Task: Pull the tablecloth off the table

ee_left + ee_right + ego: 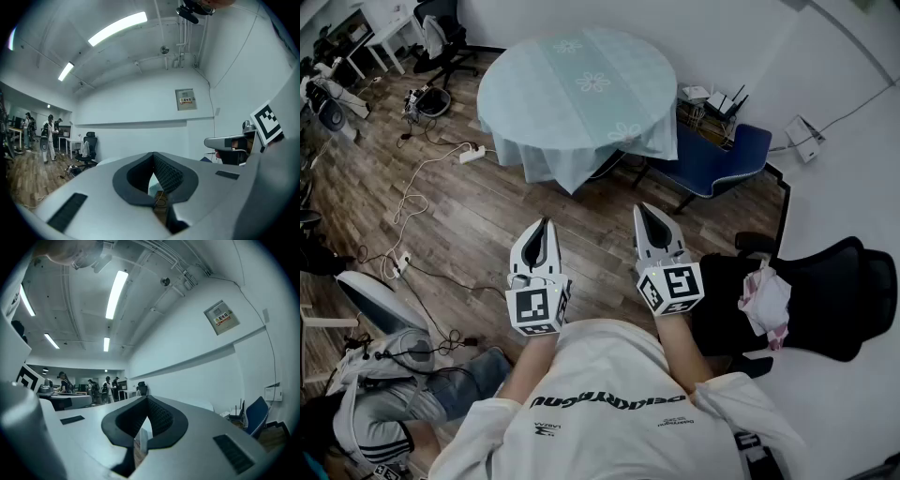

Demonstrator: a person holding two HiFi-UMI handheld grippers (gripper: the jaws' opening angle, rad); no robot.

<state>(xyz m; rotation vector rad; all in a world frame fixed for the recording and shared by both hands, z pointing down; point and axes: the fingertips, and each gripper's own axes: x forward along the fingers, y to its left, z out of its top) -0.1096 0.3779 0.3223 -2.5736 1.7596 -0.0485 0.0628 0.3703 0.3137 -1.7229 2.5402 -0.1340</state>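
Both grippers are in front of my chest, on the near side of the tablecloth (581, 84) and well apart from it, tips aimed toward it. Left gripper (546, 223): clenched, jaw tips meeting, nothing between them. Right gripper (645, 208): also clenched and empty, level with the left one. The wooden floor (581, 211) lies below both and runs up to the tablecloth's hem. A black office chair (839, 286) stands nearer to me than the tablecloth and off to its right, with a pink-and-white rag (766, 302) lying on it. The tablecloth is pale teal with white flower prints and lies flat over the round bench, covering the top completely so I see none of the bench itself. Its edges hang down all round, with one corner drooping lowest on the side facing me. A white power strip (472, 154) lies on the floor just left of the tablecloth. A blue chair (727, 159) sits just right of it, close against the hanging hem. Neither gripper touches the cloth.
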